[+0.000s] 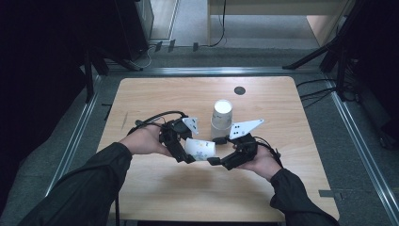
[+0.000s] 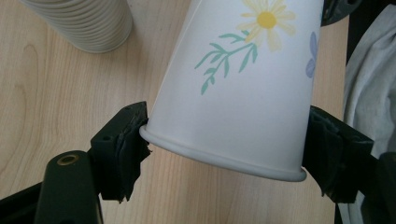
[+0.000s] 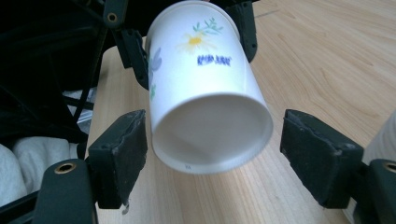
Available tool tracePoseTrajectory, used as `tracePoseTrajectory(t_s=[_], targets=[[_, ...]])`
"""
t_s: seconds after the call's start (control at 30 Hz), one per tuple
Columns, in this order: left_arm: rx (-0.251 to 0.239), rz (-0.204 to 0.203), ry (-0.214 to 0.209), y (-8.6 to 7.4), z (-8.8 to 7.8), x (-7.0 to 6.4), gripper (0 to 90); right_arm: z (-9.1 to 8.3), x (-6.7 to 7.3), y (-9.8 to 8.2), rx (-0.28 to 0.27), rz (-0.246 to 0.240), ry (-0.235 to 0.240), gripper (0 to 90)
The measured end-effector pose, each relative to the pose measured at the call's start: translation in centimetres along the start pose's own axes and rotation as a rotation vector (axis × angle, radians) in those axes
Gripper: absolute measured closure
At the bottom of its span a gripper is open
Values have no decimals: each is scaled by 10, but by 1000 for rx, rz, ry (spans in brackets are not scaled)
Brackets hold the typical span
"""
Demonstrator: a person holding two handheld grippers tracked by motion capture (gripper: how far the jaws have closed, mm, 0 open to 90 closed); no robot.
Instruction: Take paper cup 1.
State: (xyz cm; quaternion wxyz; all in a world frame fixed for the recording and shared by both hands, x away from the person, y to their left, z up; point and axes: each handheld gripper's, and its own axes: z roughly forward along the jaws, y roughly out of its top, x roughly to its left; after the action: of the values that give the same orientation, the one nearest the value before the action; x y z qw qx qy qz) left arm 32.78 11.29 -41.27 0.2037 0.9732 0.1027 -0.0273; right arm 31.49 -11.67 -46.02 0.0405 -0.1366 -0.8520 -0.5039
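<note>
the left gripper [image 1: 186, 153] is clamped on the rim end of a flowered paper cup [image 1: 200, 149], its pads [image 2: 128, 135] pressing either side of the rolled rim. the cup lies tipped on its side just above the wooden table [image 1: 155, 188], its base pointing toward the right gripper [image 1: 217, 150]. that gripper's jaws stand apart around the cup's base, with a gap showing on the one side and the other pad [image 3: 122, 149] just beside the wall. a stack of paper cups [image 1: 221, 117] stands upside down on the table just behind both grippers

Dark sleeves [image 1: 89, 183], black tools, seemingly worn pads [image 3: 122, 154]
</note>
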Motion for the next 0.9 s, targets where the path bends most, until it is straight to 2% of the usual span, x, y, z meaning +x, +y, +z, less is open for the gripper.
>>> tracePoseTrajectory(t_s=[0.17, 0.33, 0.5, 0.67, 0.9], targets=[[20, 11, -1, 2, 4, -1, 220, 7, 3, 2, 22, -5, 0, 236], [21, 10, -5, 4, 5, -2, 220, 13, 4, 3, 40, -15, -2, 244], [10, 9, -8, 4, 7, -2, 220, 15, 5, 3, 50, -13, 2, 267], [19, 15, -8, 3, 8, -2, 220, 15, 5, 3, 54, -9, 8, 318], [22, 12, -11, 3, 9, -2, 219, 15, 5, 4, 63, -16, 3, 327]])
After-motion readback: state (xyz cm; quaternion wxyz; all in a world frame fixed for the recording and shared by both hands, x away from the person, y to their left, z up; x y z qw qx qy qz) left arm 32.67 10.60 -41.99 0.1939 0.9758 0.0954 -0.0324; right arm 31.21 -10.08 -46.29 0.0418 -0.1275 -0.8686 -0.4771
